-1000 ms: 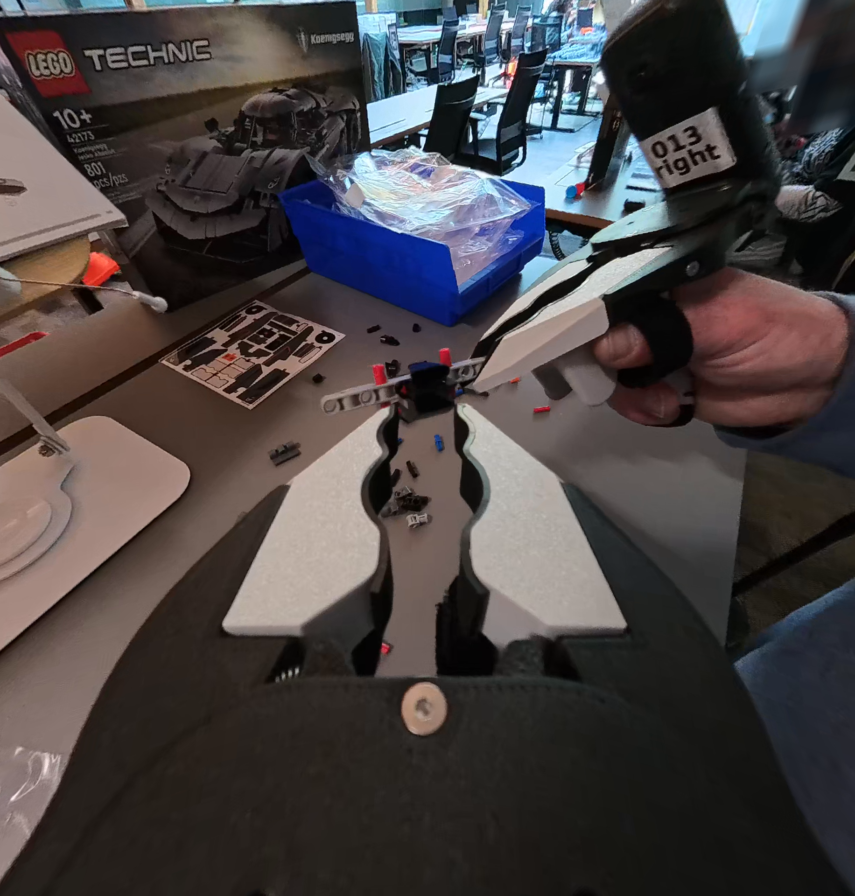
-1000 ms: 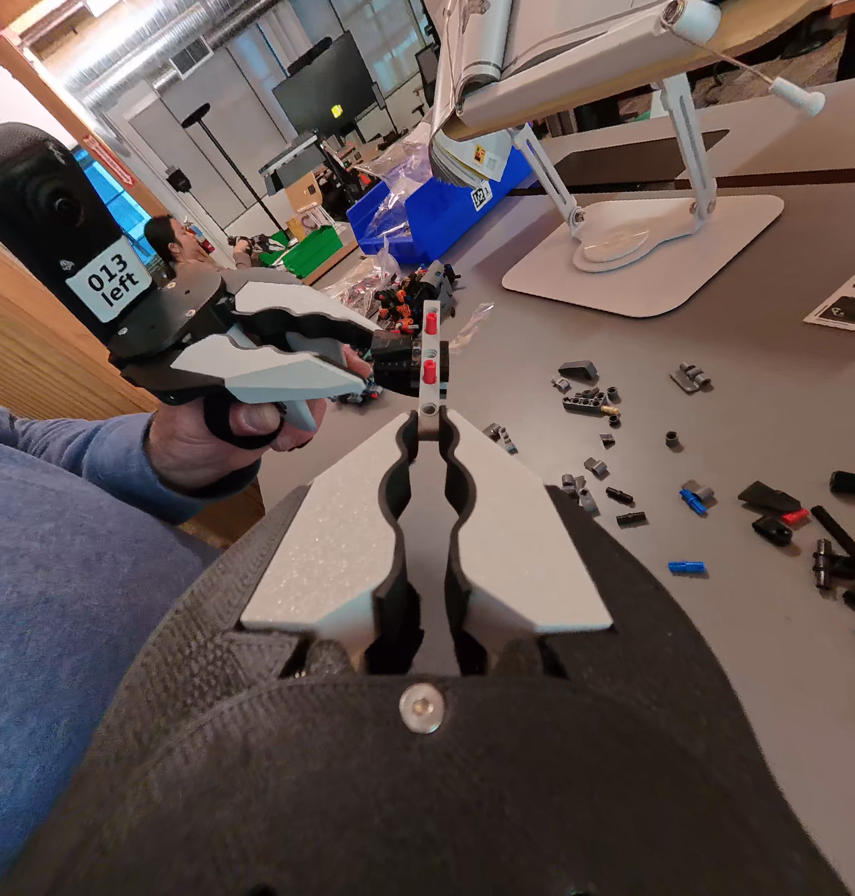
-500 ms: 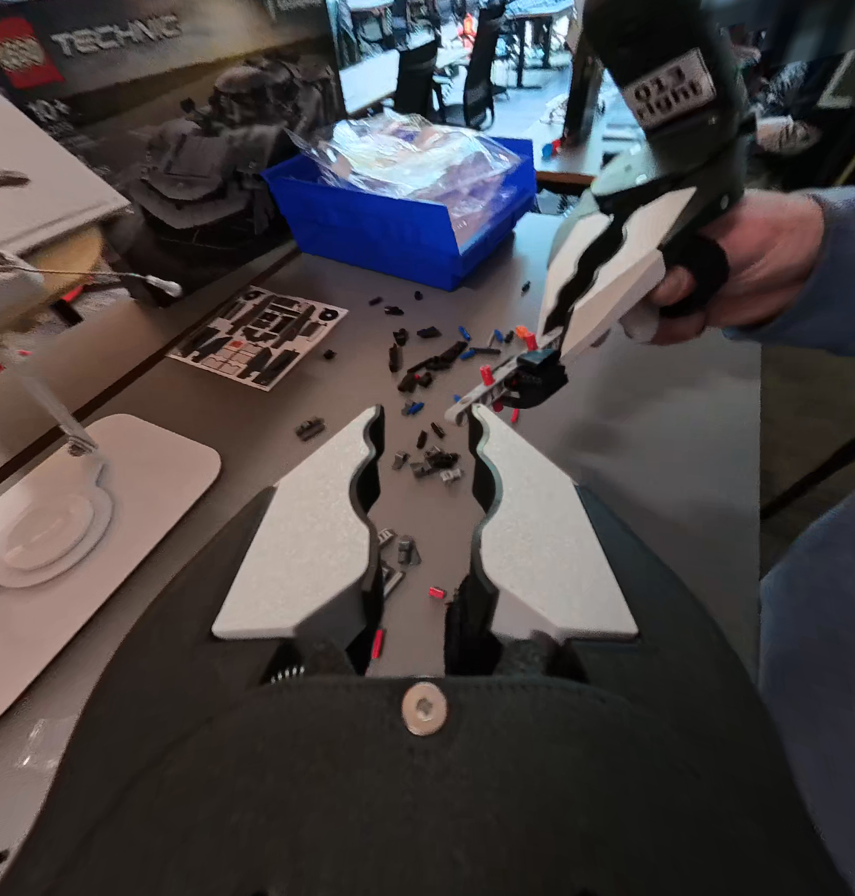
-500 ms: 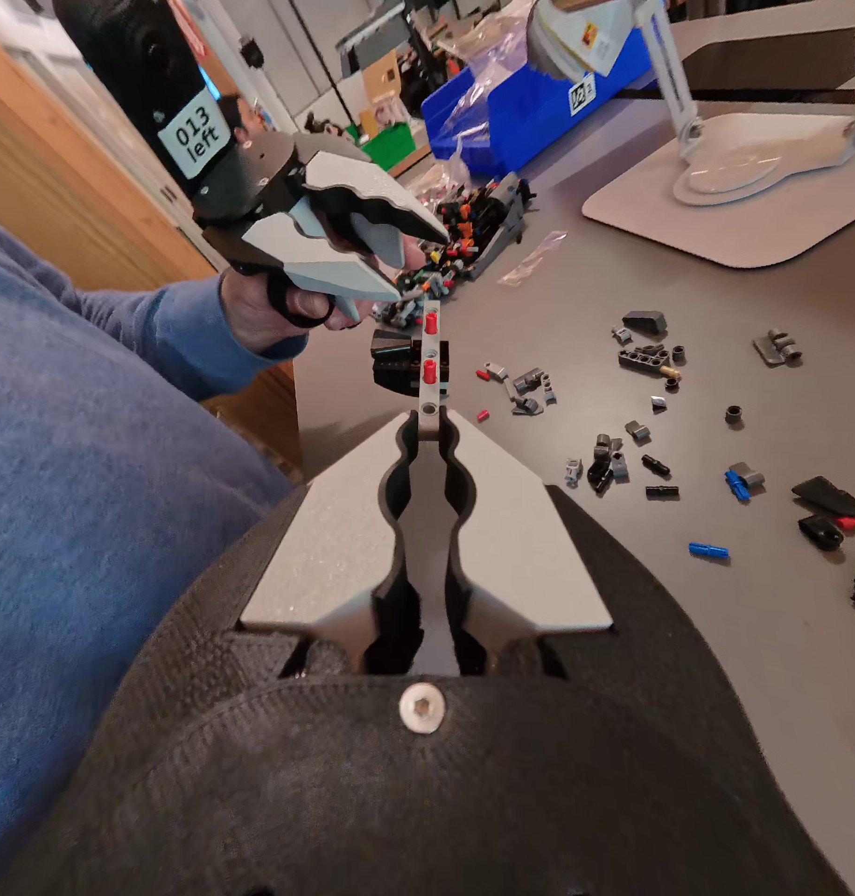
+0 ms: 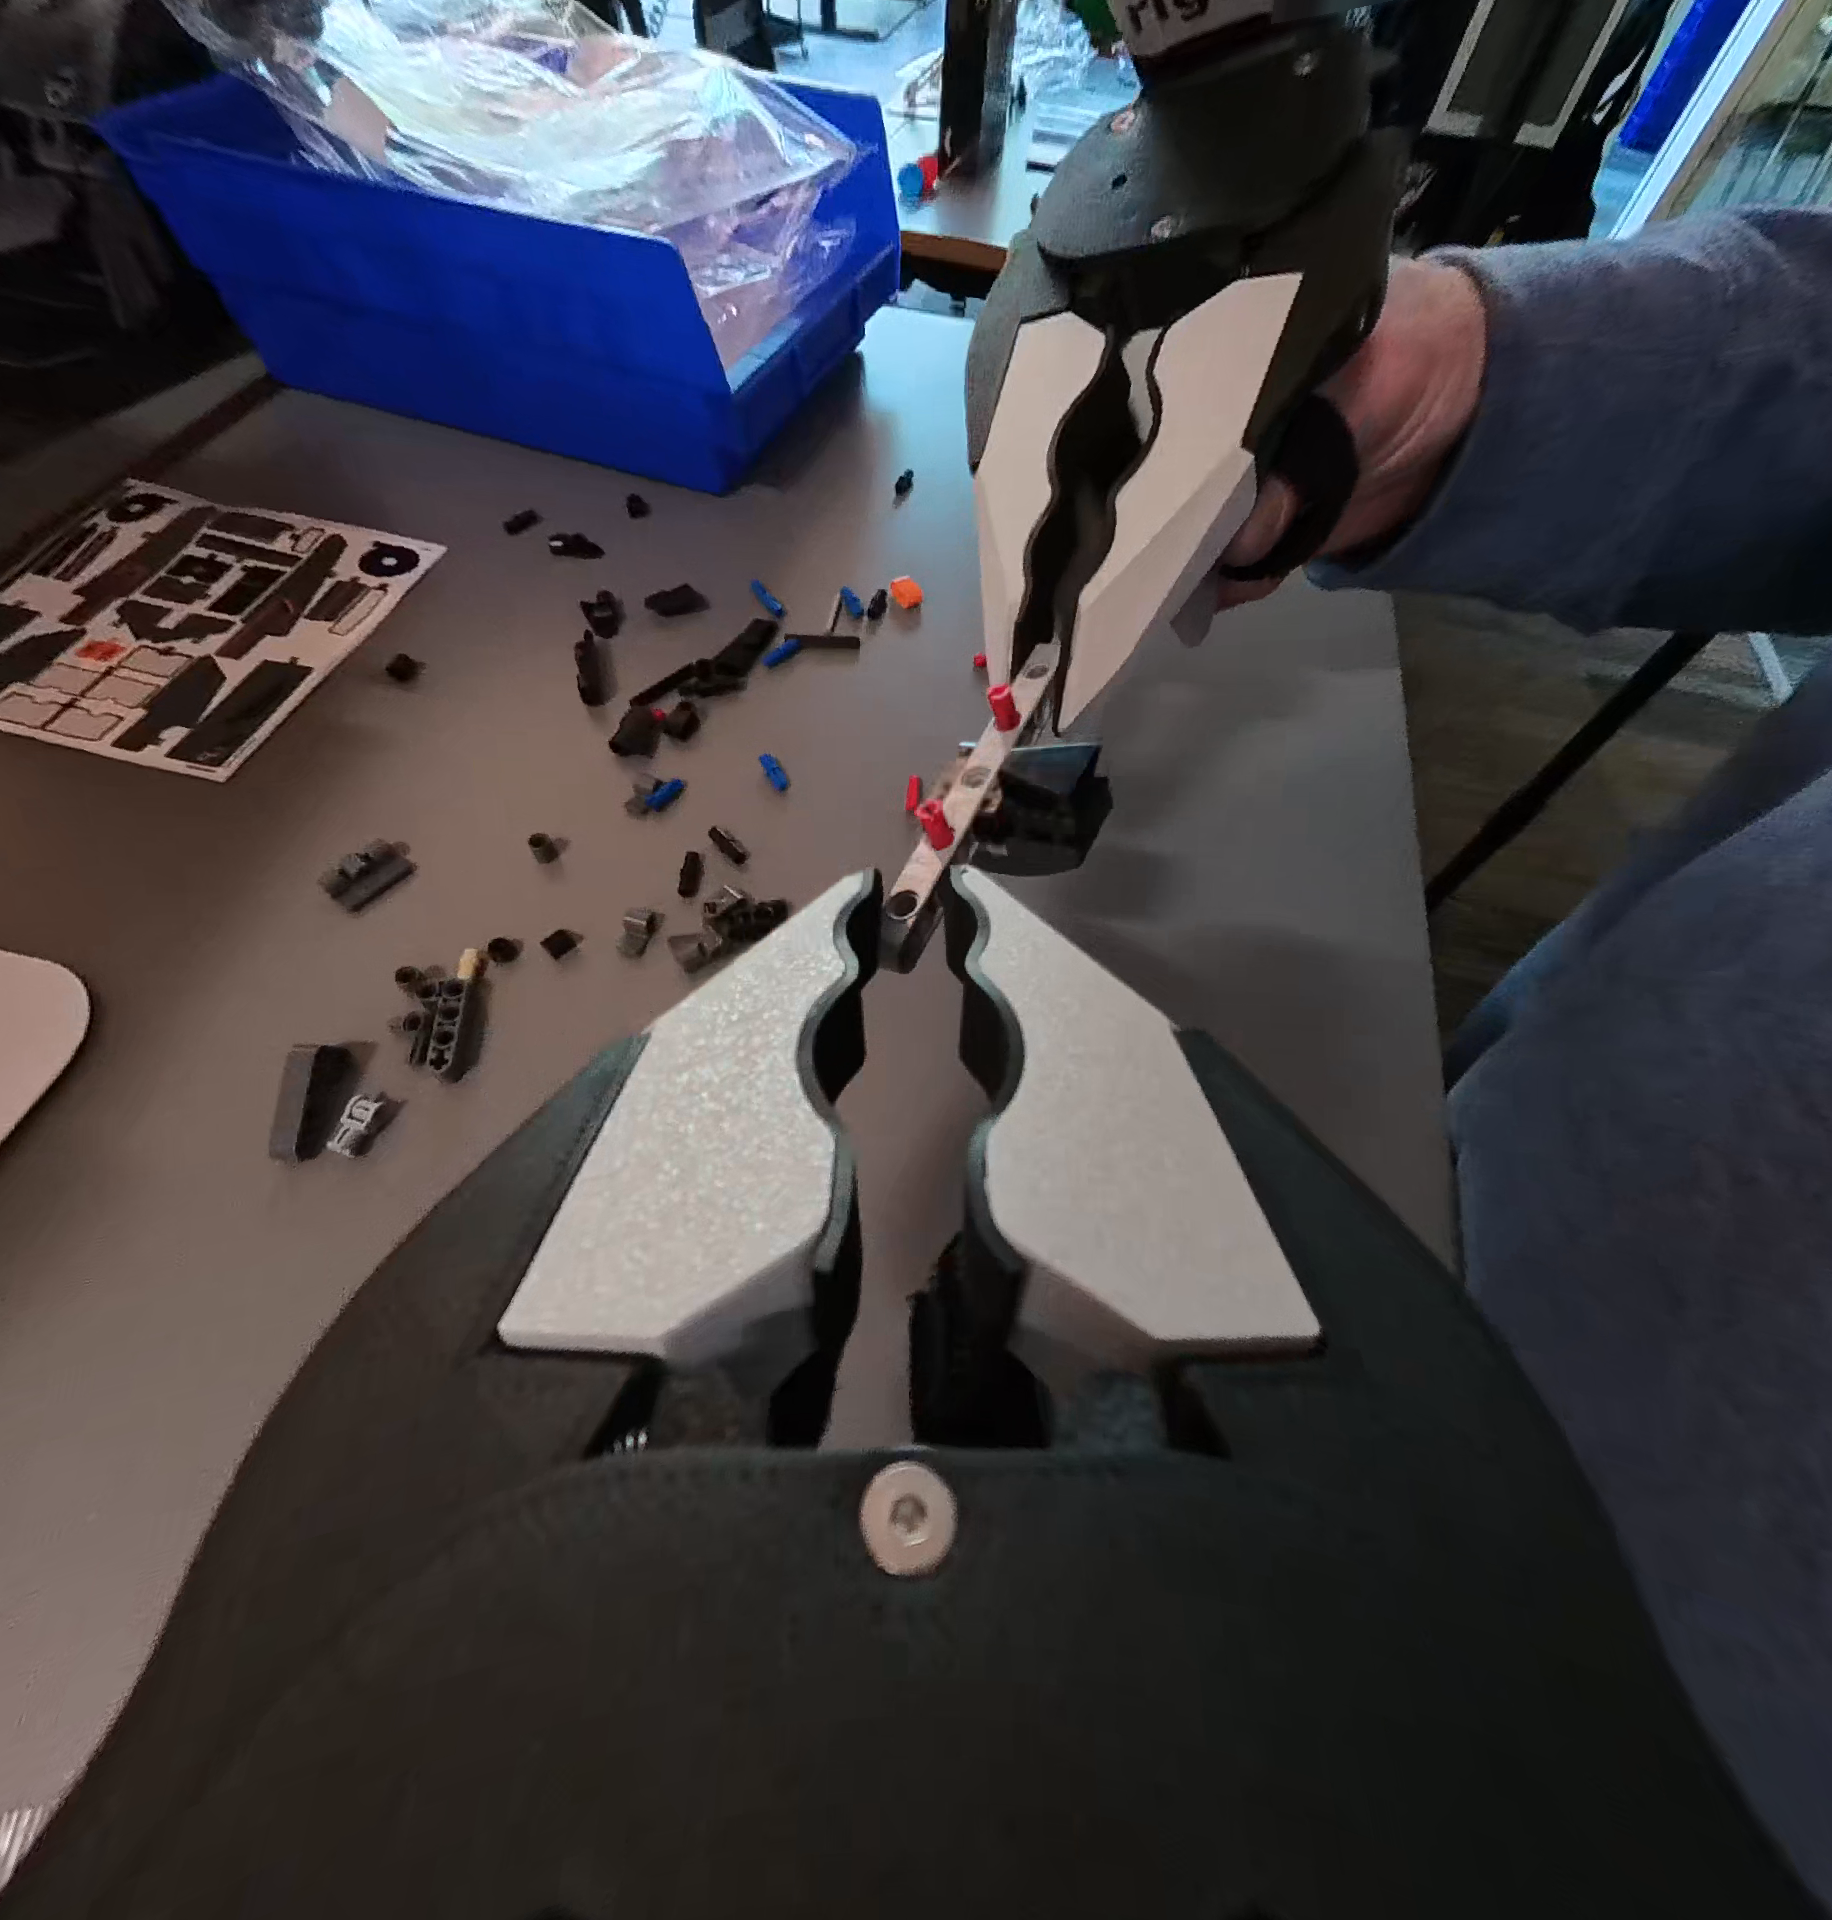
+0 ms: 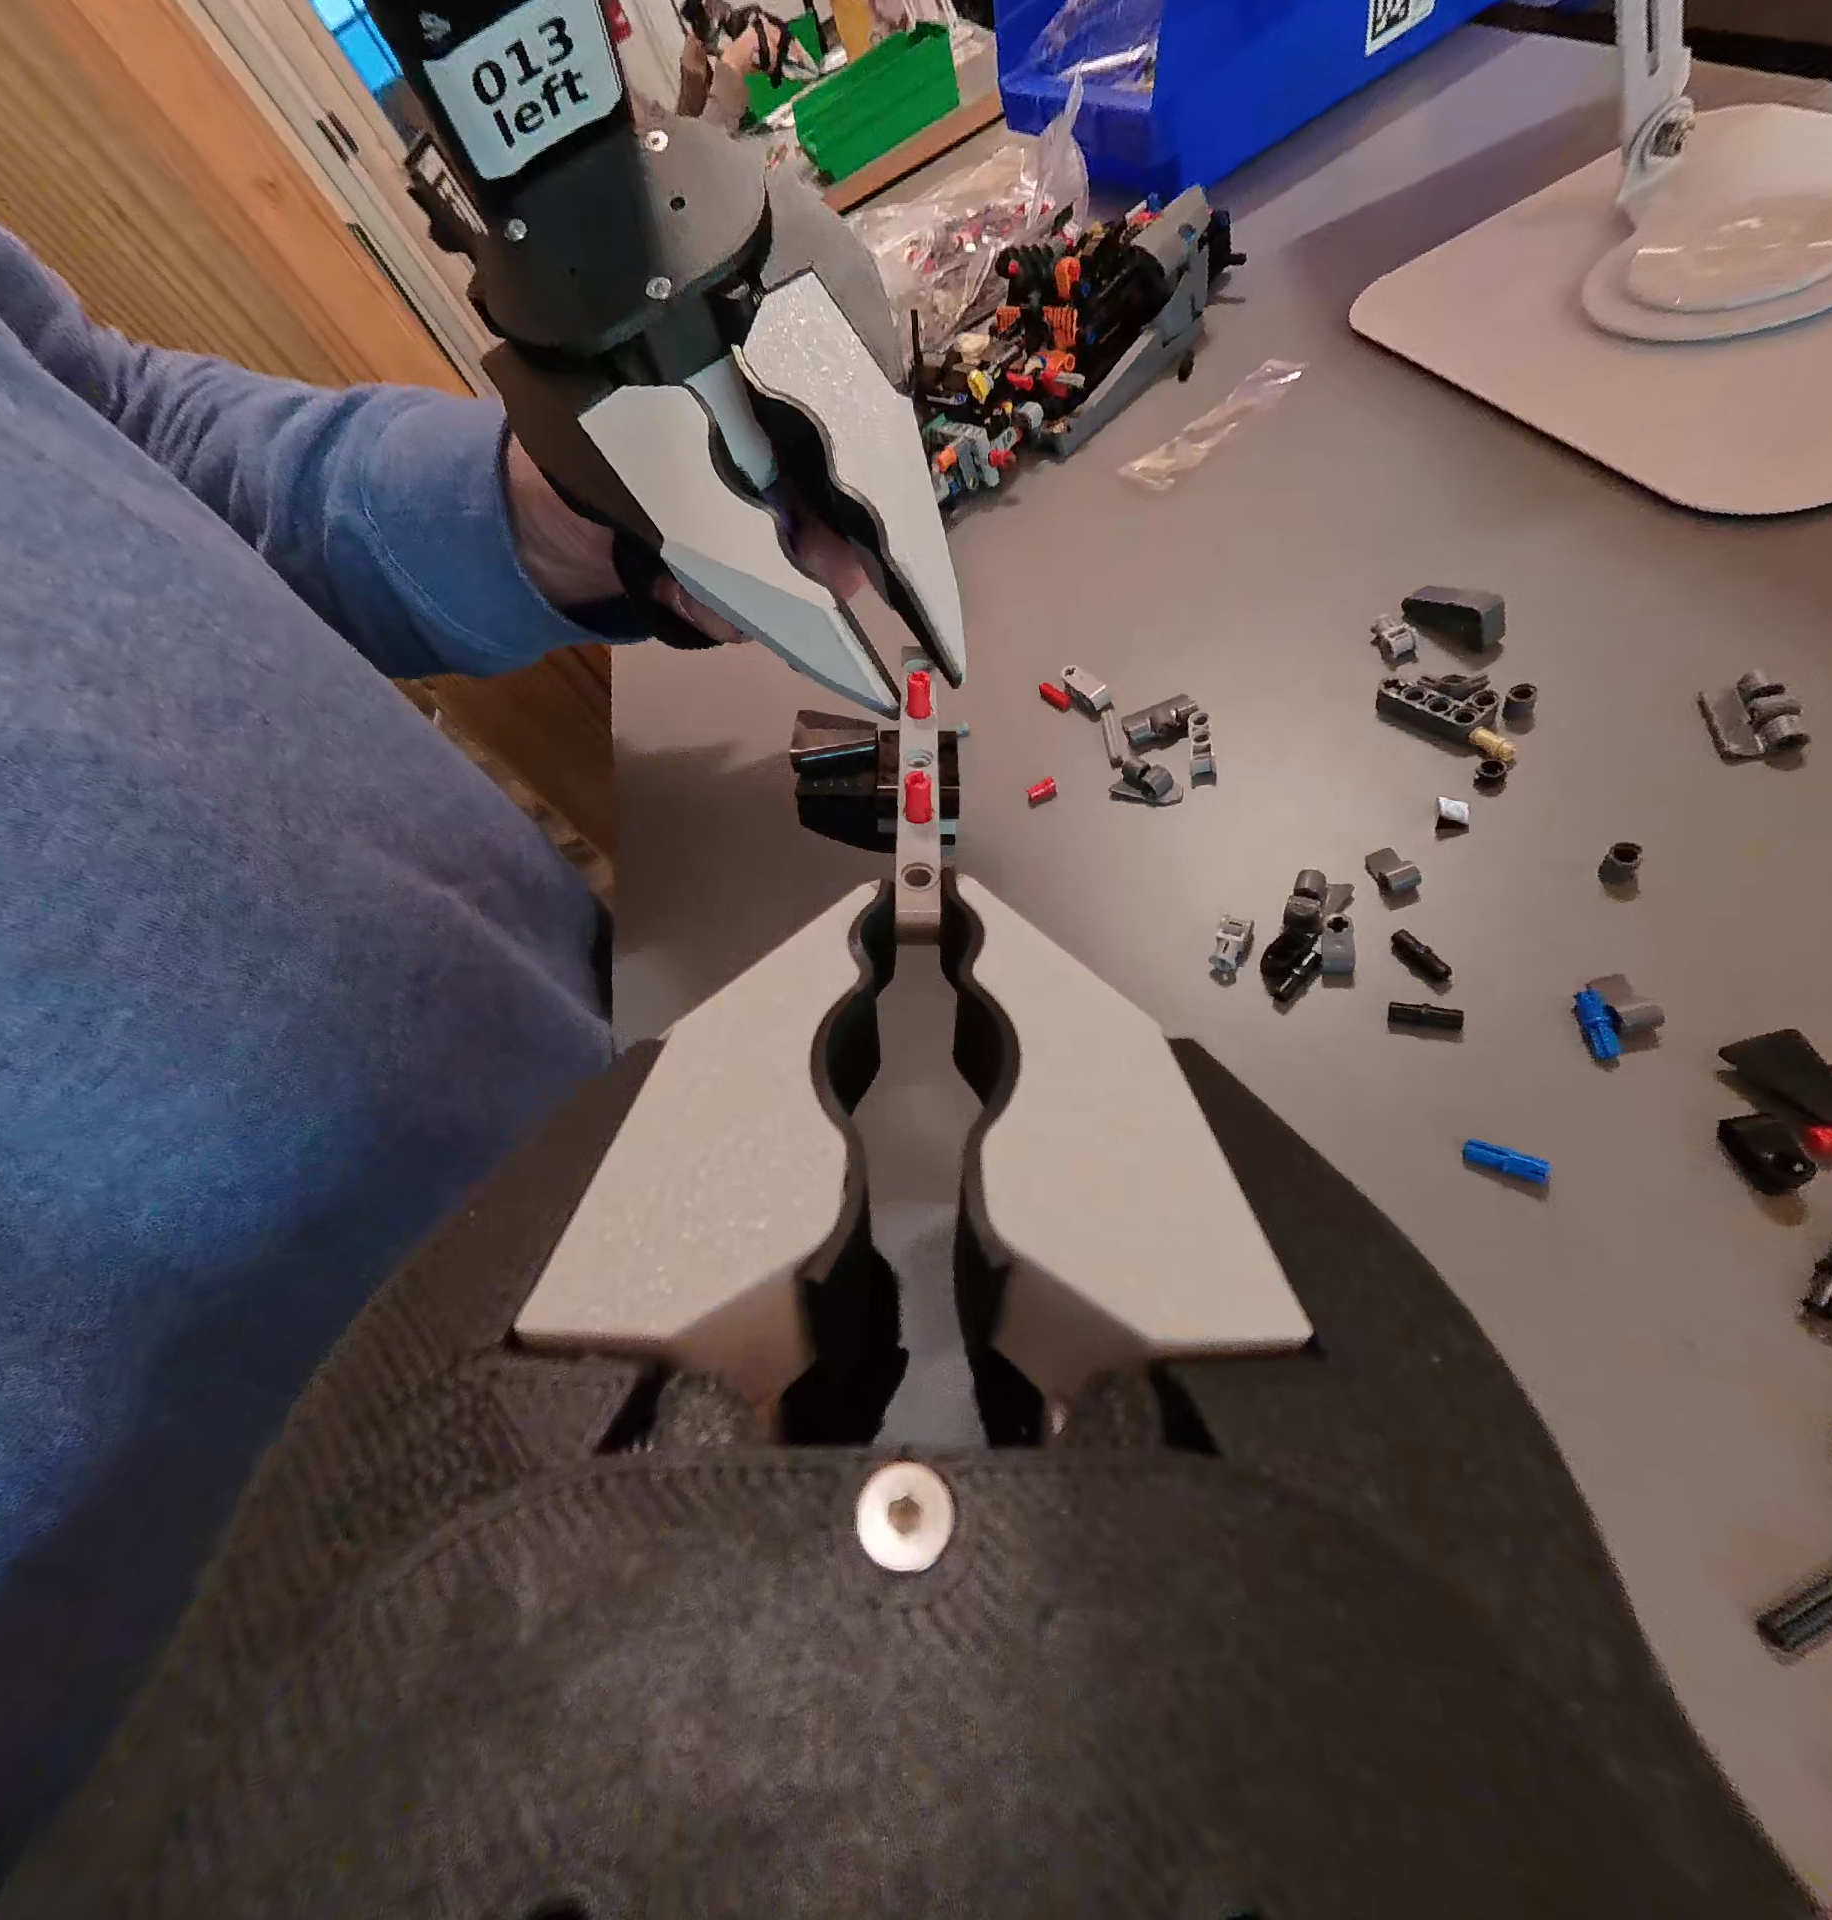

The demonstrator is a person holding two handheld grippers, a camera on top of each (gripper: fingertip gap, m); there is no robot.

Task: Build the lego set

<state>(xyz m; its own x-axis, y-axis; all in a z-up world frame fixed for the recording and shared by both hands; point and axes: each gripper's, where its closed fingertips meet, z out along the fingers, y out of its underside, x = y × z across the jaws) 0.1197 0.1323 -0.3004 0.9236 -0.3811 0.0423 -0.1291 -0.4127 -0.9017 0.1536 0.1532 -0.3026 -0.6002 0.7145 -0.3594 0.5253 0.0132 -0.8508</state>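
Beam (image 6: 918,821) with red pins hangs above the worktop (image 6: 1307,623), one end clamped in the right tongs (image 6: 917,914); the left tongs (image 5: 912,914), slightly parted, straddle its other end.

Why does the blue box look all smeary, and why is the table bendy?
Left wrist view: the blue bin and its plastic bags are motion-blurred. Right wrist view: sharper, but the wide lens curves the table edges; the beam casts a soft shadow.

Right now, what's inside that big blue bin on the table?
The blue bin holds crumpled clear plastic bags piled above its rim. Whatever lies under or inside the bags is hidden by the plastic and the bin's front wall.
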